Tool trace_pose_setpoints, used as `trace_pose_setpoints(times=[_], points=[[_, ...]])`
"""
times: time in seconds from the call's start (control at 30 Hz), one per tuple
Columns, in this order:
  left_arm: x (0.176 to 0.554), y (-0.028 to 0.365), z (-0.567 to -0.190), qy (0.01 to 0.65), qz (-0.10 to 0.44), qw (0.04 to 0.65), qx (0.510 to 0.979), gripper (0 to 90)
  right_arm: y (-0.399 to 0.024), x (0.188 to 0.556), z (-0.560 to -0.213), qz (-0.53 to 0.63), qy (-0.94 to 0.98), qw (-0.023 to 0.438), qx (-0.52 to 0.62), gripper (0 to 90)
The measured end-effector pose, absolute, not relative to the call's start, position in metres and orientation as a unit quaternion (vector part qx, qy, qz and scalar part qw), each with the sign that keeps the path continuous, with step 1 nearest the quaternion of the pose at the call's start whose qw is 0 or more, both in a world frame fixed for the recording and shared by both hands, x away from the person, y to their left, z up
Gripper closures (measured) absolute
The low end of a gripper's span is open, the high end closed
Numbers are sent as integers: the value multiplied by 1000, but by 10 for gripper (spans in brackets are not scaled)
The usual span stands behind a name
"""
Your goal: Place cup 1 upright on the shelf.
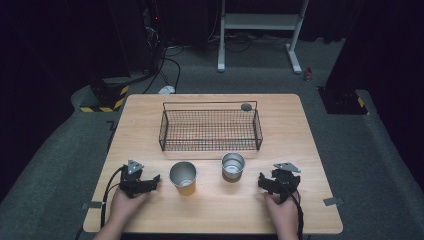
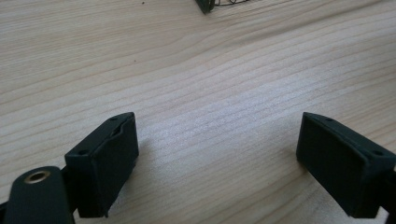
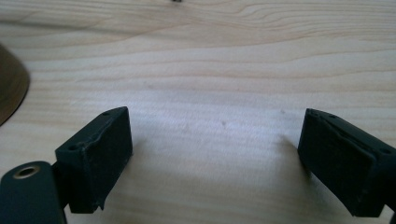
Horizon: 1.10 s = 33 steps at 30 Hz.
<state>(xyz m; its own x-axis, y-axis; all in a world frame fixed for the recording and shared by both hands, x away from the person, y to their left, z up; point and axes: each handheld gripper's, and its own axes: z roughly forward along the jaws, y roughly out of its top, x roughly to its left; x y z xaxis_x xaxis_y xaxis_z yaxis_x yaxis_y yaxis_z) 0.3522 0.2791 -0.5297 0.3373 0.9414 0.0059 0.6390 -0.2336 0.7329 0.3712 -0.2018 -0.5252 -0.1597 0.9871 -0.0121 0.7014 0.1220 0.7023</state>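
Note:
Two metal cups stand on the wooden table (image 1: 150, 120) in front of a black wire basket (image 1: 210, 127). The left cup (image 1: 183, 177) has a gold lower half; the right cup (image 1: 233, 166) is silver. My left gripper (image 1: 149, 183) rests on the table just left of the gold cup, held by a hand. My right gripper (image 1: 271, 181) rests right of the silver cup. In the left gripper view the left gripper (image 2: 218, 128) has its jaws wide apart over bare wood. The right gripper (image 3: 214, 122) looks the same, open and holding nothing.
A small grey round piece (image 1: 246, 106) sits at the basket's back right corner. The basket's corner (image 2: 205, 5) peeks in at the top of the left gripper view. A brown curved cup edge (image 3: 9, 88) shows at the left of the right gripper view.

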Motion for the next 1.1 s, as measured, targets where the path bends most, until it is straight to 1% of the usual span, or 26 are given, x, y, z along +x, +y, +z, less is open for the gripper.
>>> trace_pose_setpoints(times=[0.13, 1.1], points=[[353, 279, -530, 525, 230, 327, 751, 131, -202, 367, -525, 288, 714, 247, 589, 98], [351, 279, -530, 527, 232, 327, 750, 141, -201, 366, -525, 289, 718, 245, 584, 98]])
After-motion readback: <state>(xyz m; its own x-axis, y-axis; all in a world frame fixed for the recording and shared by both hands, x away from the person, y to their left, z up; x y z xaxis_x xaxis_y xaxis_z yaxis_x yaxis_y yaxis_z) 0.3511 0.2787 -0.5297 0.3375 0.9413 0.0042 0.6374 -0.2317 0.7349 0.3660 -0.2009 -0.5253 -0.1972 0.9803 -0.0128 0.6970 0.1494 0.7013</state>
